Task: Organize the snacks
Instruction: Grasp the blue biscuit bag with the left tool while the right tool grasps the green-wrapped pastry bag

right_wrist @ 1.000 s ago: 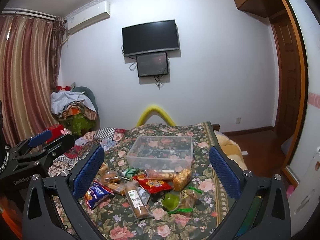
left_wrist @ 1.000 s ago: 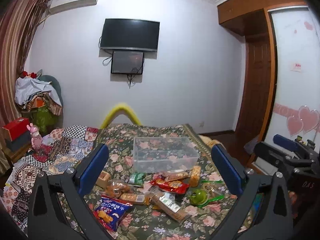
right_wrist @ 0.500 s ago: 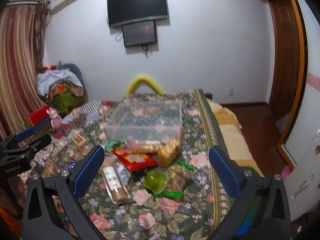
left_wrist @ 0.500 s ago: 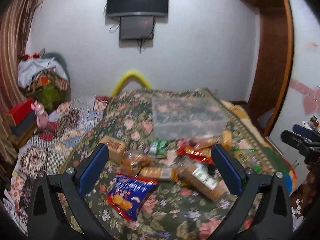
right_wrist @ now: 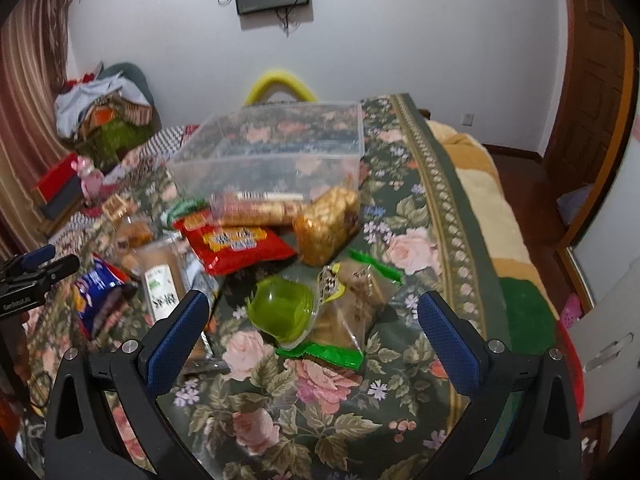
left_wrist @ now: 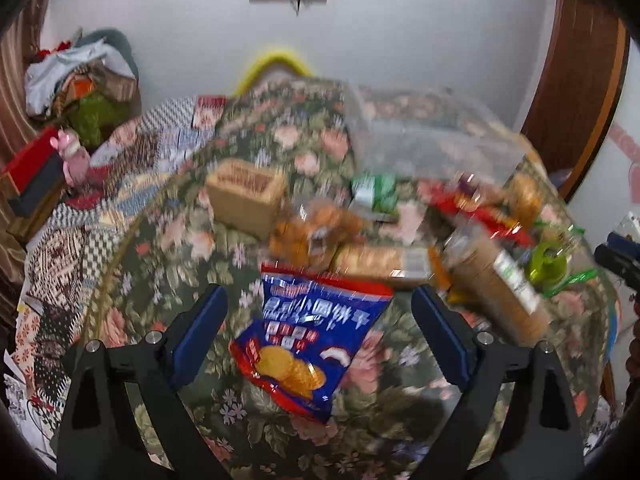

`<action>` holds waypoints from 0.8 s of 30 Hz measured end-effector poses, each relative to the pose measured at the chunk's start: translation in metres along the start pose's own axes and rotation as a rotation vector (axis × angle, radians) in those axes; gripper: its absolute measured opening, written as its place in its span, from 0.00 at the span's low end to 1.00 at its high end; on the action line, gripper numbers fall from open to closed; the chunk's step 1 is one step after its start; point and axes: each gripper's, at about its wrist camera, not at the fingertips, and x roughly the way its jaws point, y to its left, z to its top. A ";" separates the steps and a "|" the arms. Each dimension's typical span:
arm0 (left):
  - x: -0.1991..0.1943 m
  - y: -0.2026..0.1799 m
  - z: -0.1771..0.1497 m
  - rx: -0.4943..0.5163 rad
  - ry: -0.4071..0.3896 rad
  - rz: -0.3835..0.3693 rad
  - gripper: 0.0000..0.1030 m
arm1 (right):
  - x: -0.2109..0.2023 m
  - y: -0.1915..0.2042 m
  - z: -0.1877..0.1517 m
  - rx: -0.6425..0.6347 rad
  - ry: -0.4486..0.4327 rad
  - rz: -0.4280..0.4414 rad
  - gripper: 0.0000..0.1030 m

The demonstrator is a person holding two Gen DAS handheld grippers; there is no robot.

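Hovering apparently above blue snack bag (left_wrist: 310, 338), left gripper (left_wrist: 320, 320) spread.

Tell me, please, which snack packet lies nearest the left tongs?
The blue cracker bag, lying between the open left tongs; it alone is blue, and the other packets lie farther back toward the clear bin.

The left wrist view looks forward and down between its own fingers, close over the blue crinkly foil cracker bag (left_wrist: 310, 336), and is motion-blurred. The right wrist view faces likewise from farther right, close over the green-edged clear plastic pastry pack (right_wrist: 352, 304). Both share the clear rectangular plastic bin (right_wrist: 276, 152) ahead.
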 end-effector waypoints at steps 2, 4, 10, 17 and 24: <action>0.009 0.001 -0.005 0.012 0.029 0.008 0.91 | 0.007 0.000 -0.001 -0.007 0.018 -0.002 1.00; 0.020 0.001 -0.012 0.025 0.063 0.004 0.91 | 0.014 -0.002 -0.001 -0.010 0.036 -0.012 1.00; 0.042 0.003 -0.023 0.020 0.110 0.022 0.91 | 0.038 -0.013 -0.001 0.041 0.108 -0.013 1.00; 0.053 0.009 -0.028 -0.005 0.119 0.027 0.77 | 0.032 -0.025 -0.001 0.073 0.096 -0.025 1.00; 0.047 0.007 -0.029 0.009 0.088 0.038 0.59 | 0.035 -0.042 0.004 0.122 0.104 -0.068 0.90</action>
